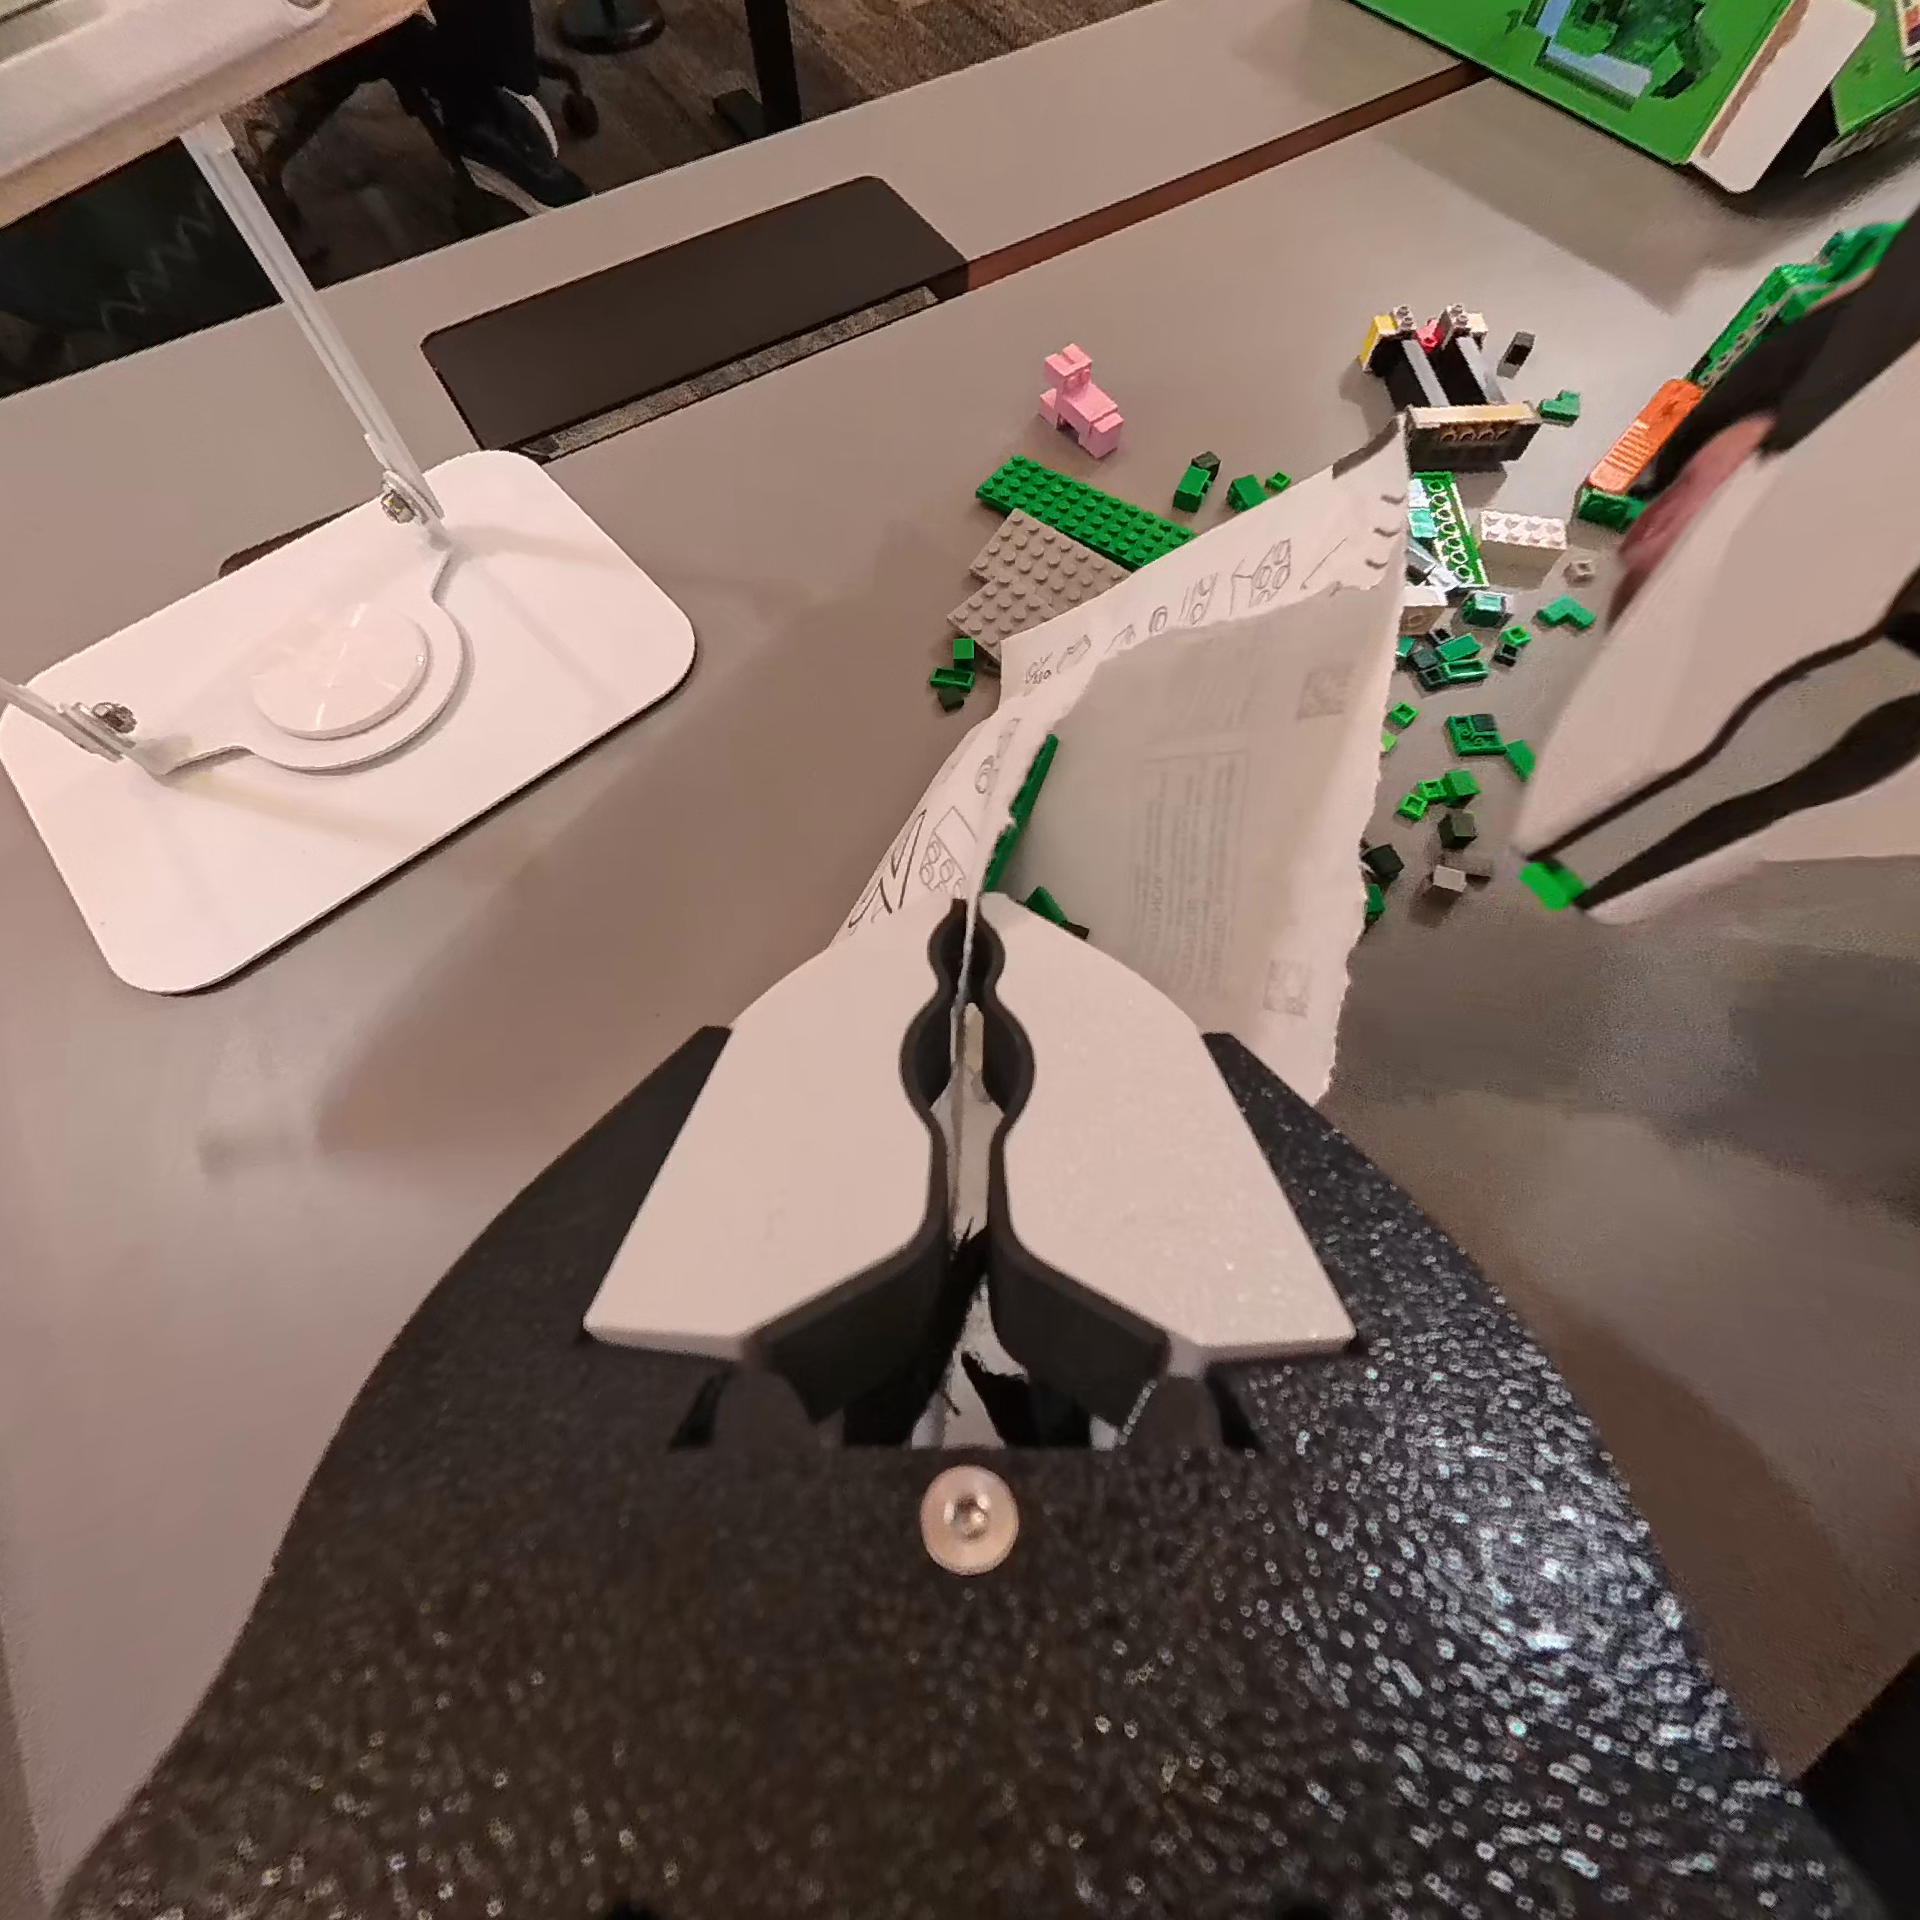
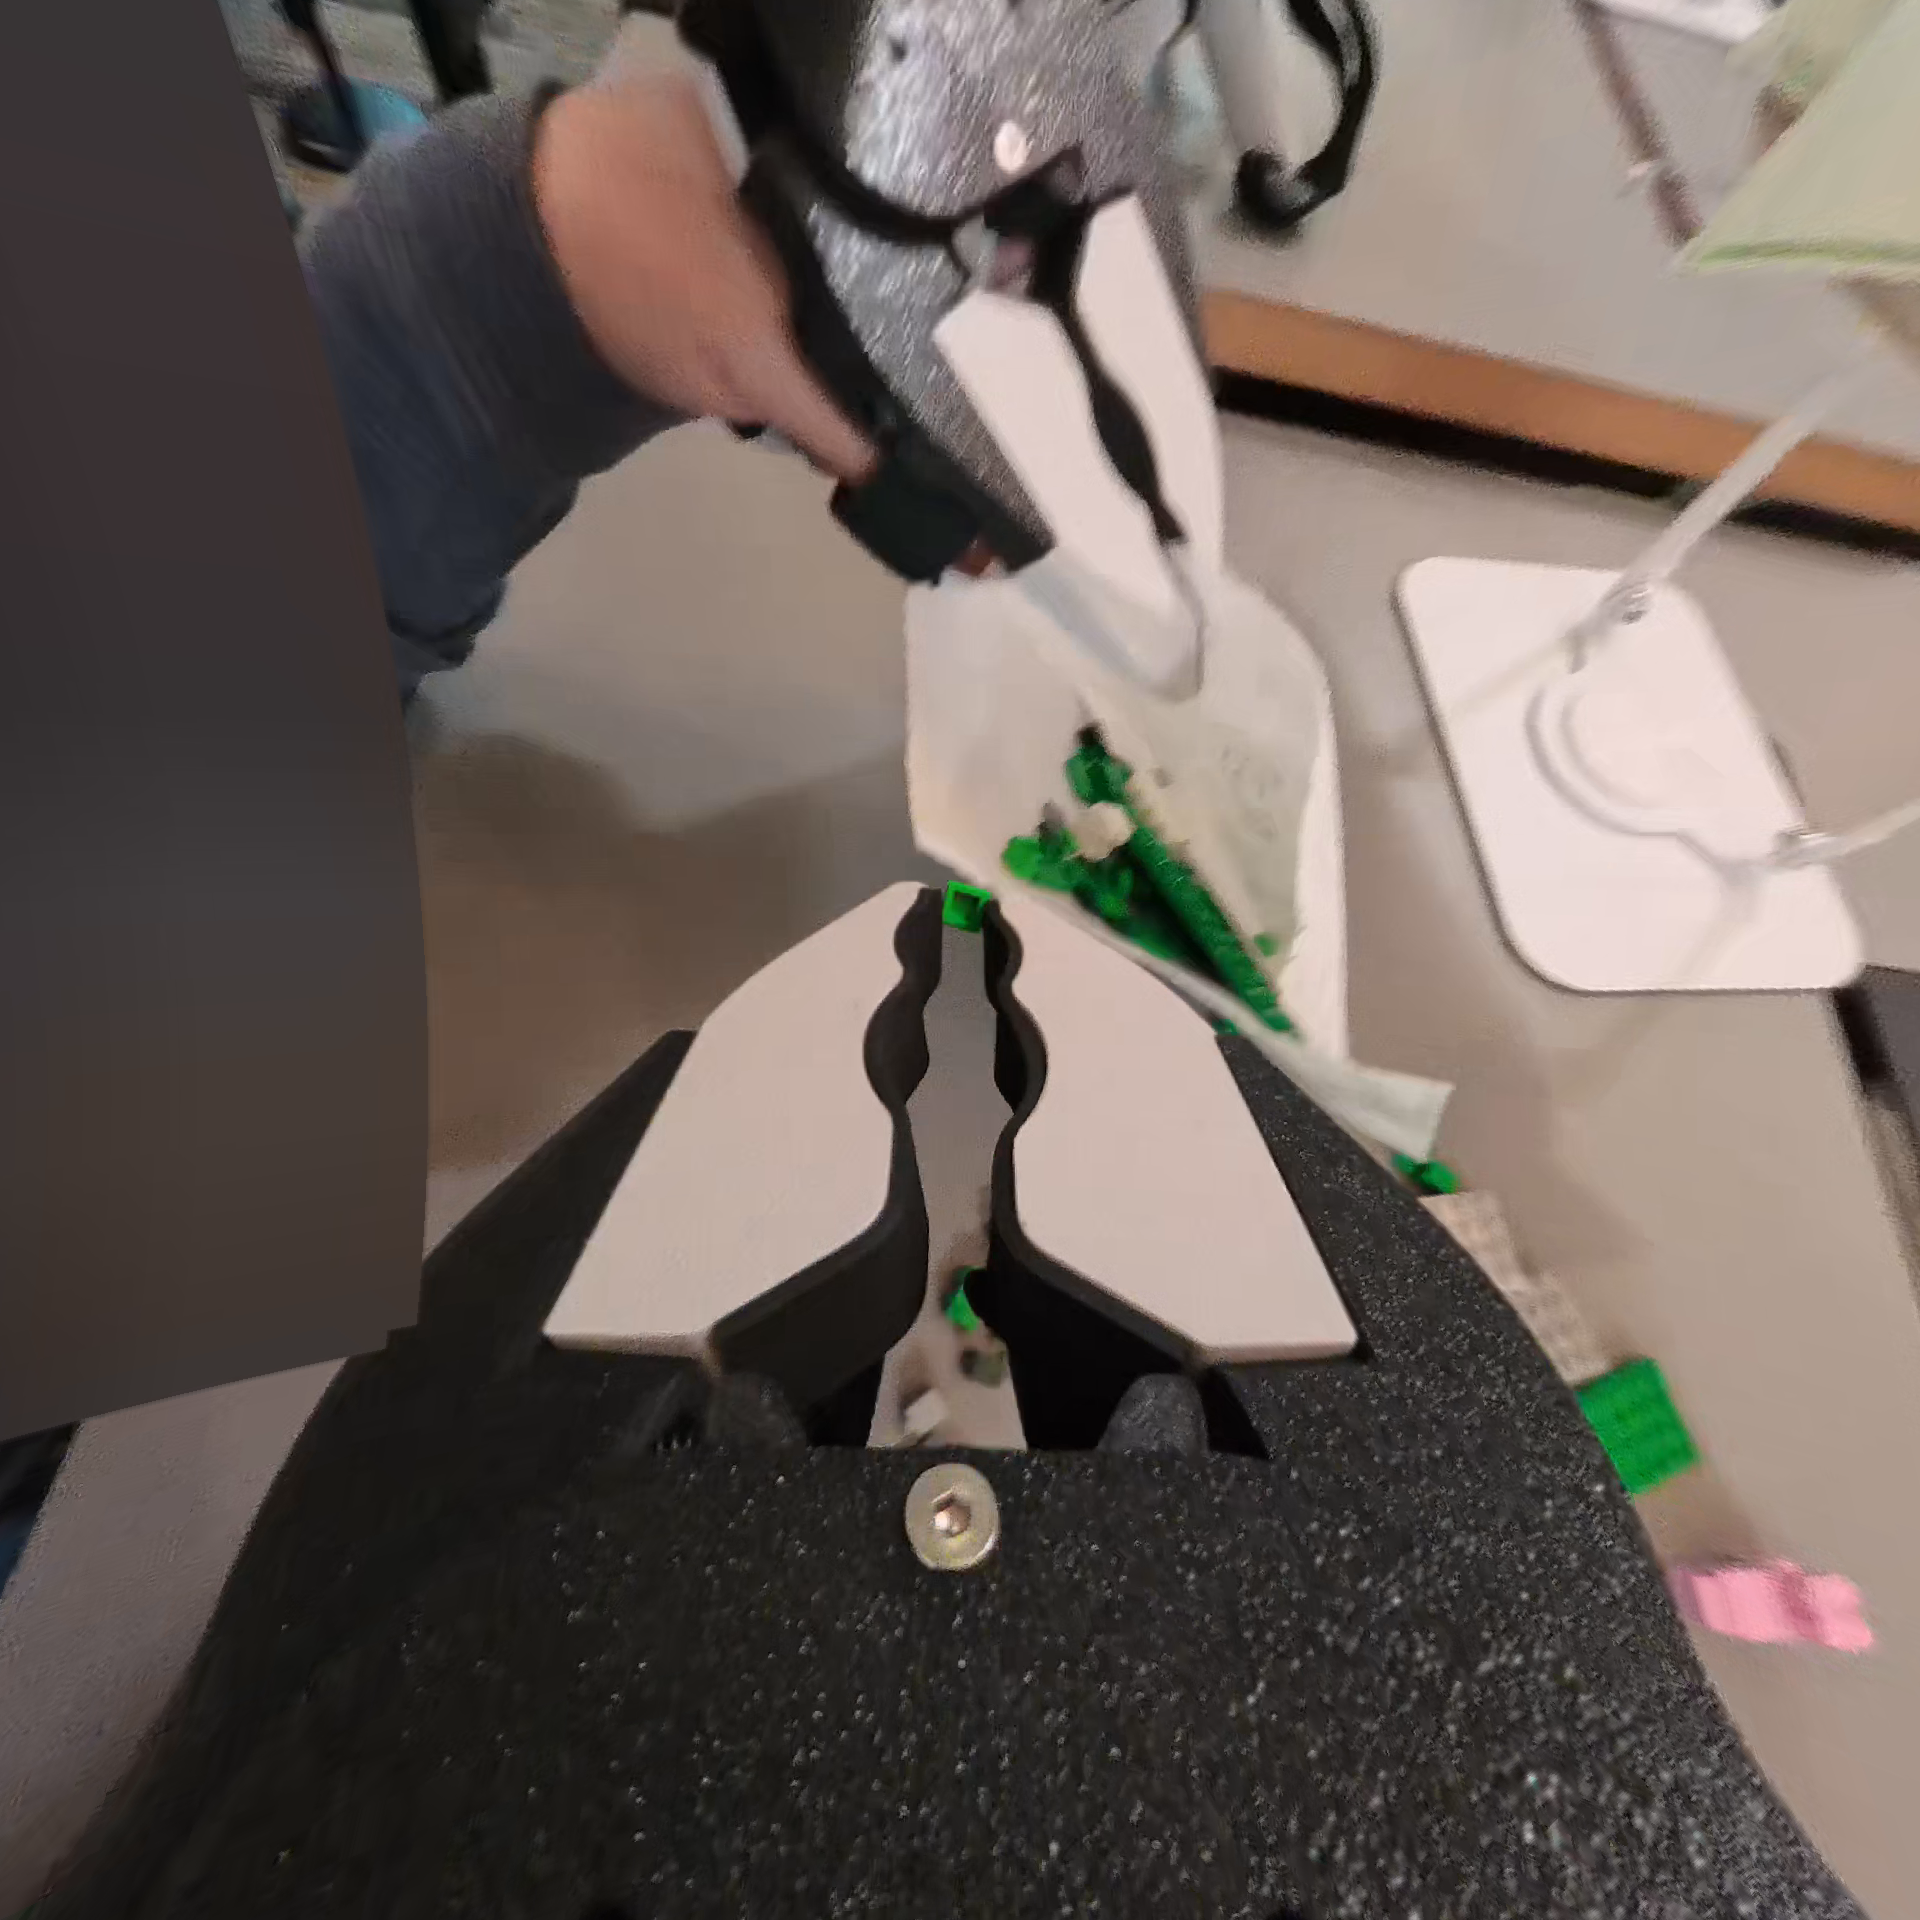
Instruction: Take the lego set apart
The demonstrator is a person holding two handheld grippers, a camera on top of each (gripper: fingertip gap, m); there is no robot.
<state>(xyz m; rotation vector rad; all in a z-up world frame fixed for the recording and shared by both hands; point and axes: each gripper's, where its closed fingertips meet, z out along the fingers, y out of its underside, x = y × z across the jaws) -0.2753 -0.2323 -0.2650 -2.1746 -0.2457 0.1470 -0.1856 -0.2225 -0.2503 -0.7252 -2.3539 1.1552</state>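
Note:
My left gripper (image 1: 971, 920) is shut on the edge of a torn white paper bag (image 1: 1247, 748) and holds its mouth open above the grey table (image 1: 623, 1039). Green bricks (image 2: 1164, 883) lie inside the bag. My right gripper (image 2: 961, 904) is shut on a small green brick (image 2: 961, 906) just in front of the bag's (image 2: 1278, 707) mouth. It shows in the left wrist view (image 1: 1558, 883) at the right, with the green brick (image 1: 1550, 883) at its tips. Loose green bricks (image 1: 1455, 665), a green plate (image 1: 1081, 509) and grey plates (image 1: 1029, 582) lie beyond the bag.
A pink pig figure (image 1: 1081, 405) and a black-and-tan build (image 1: 1444, 384) stand farther back, an orange piece (image 1: 1642, 447) at the right. A green set box (image 1: 1621, 73) lies at the back right. A white stand base (image 1: 332, 707) sits at the left. A person's hand (image 2: 675, 291) holds the left gripper. Spacing between my two grippers at the tips: around 9 centimetres. Left tips and right tips are each some 25 centimetres from the green plate (image 1: 1081, 509).

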